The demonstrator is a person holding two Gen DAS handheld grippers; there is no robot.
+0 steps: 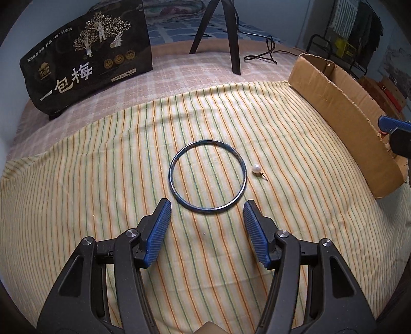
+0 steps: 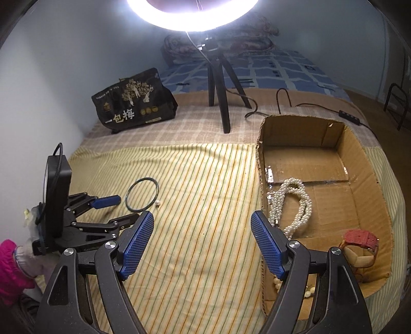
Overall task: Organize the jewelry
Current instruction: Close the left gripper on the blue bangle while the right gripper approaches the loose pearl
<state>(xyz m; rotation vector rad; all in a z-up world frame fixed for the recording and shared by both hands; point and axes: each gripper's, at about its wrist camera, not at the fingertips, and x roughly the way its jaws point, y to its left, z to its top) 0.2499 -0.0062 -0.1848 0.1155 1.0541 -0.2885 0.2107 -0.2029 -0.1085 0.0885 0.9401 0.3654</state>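
A: Quick, left side. What've you got?

B: My left gripper (image 1: 206,208) is spread wide, nothing between the pads, hovering over the striped cloth (image 1: 102,179). The bangle (image 1: 207,176) lies flat on the cloth just ahead of my fingertips, not touching them. The pearl stud earring (image 1: 257,170) sits just beside the bangle's right edge, post pointing away from it.

A: Right side?

B: My right gripper (image 2: 201,221) is also released, holding nothing. It hangs over the cloth with its right finger (image 2: 267,250) in front of the near-left wall of the cardboard box (image 2: 260,159). From the left wrist view only a bit of that gripper shows at the box's near end.

A: What's in the box?

B: Pearl necklace (image 2: 290,203) bunched along the left side, running down behind my right finger. Red-strap watch (image 2: 361,240) on a pale cushion in the near-right corner. A few pale beads (image 2: 309,291) low near the front wall; can't tell whether they're part of the necklace.

A: Background?

B: Black snack bag (image 2: 133,102) with Chinese text at the far left on the checked sheet, ring light (image 2: 192,12) on a black tripod (image 2: 222,84) behind, black cable (image 2: 308,105) trailing past the box. Pink sleeve (image 2: 11,269) and white glove at the left gripper's handle.
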